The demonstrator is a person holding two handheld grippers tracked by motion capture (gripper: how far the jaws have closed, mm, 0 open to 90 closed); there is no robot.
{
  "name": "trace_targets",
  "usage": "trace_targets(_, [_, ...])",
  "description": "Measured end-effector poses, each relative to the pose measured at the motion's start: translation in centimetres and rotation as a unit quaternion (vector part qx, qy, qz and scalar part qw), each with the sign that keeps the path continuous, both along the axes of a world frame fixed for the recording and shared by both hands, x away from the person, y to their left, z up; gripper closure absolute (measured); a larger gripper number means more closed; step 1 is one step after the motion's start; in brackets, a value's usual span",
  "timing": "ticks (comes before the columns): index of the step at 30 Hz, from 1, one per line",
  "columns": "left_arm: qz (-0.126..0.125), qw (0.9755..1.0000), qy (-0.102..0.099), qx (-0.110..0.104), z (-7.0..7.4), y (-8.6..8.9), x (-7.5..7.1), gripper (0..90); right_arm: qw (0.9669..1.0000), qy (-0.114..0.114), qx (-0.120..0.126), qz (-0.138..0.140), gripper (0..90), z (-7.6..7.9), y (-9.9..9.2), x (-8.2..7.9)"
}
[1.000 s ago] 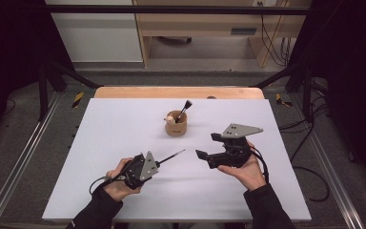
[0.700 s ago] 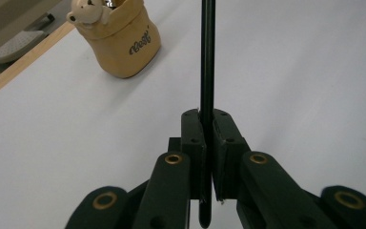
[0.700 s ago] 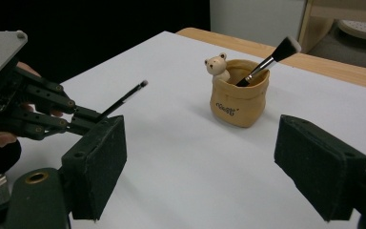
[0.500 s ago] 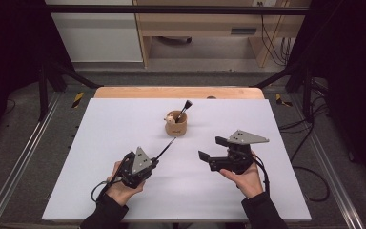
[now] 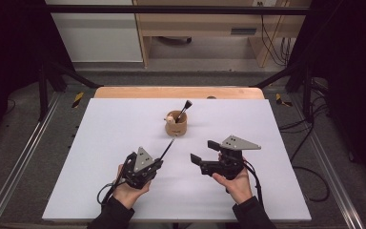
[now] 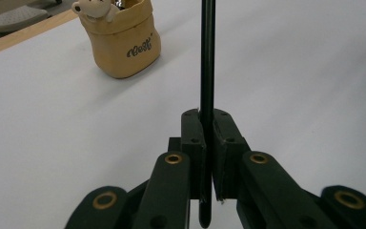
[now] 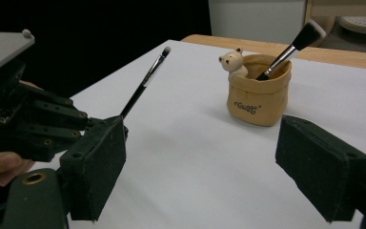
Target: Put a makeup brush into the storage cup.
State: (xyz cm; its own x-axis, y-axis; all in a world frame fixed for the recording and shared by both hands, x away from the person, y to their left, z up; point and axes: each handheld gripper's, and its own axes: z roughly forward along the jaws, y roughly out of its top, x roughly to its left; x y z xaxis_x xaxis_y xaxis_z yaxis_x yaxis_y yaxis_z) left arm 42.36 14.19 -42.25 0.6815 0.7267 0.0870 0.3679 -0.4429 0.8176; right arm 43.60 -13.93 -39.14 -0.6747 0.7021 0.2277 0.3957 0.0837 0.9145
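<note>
One brush (image 6: 207, 71) tip cut off

Both forearms wear dark sleeves at the bottom of the frame. The left gripper (image 5: 159, 163) and right gripper (image 5: 205, 151) are black linkage frames with brass-coloured pivot rivets, each topped by a grey three-cornered plate and trailing a black cable. Their fingers (image 7: 94, 169) end in blocky matte-black pads.

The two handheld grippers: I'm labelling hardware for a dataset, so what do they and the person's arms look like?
Both the left gripper and the right gripper are black linkage bodies with flat rectangular black pads and brass-coloured pivot pins. Each carries a grey three-cornered plate on top and trails a black cable. The person wears dark long sleeves.
</note>
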Motion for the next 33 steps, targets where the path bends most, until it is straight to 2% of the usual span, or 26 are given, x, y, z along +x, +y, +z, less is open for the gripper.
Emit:
trace_targets(3, [0.006,0.9999,0.002,-0.009,-0.1,-0.1,0.0,84.9,0.9999,0.001,0.015,0.001,20.2,-0.1,0.3,0.0])
trace_targets(11, [0.019,0.9996,0.006,-0.022,0.0,-0.2,-0.1,84.9,0.9997,0.007,0.022,0.012,23.2,-0.4,2.4,0.1])
trace_targets(19, [0.027,0.9992,0.004,-0.028,0.1,-0.7,0.0,84.9,0.9989,0.017,0.04,0.016,24.4,-0.5,4.1,0.6])
trace_targets(23, [0.031,0.9989,0.004,-0.036,0.1,-1.1,0.0,84.9,0.9983,0.022,0.053,0.012,25.8,-0.6,4.4,0.9])
trace_targets(28, [0.033,0.9985,-0.006,-0.043,0.4,-1.8,0.0,84.9,0.9971,0.028,0.071,0.005,30.6,-0.6,4.4,1.1])
trace_targets(33, [0.032,0.9985,-0.003,-0.045,0.5,-2.5,-0.1,84.9,0.9952,0.043,0.088,-0.001,35.3,-0.5,4.3,1.3])
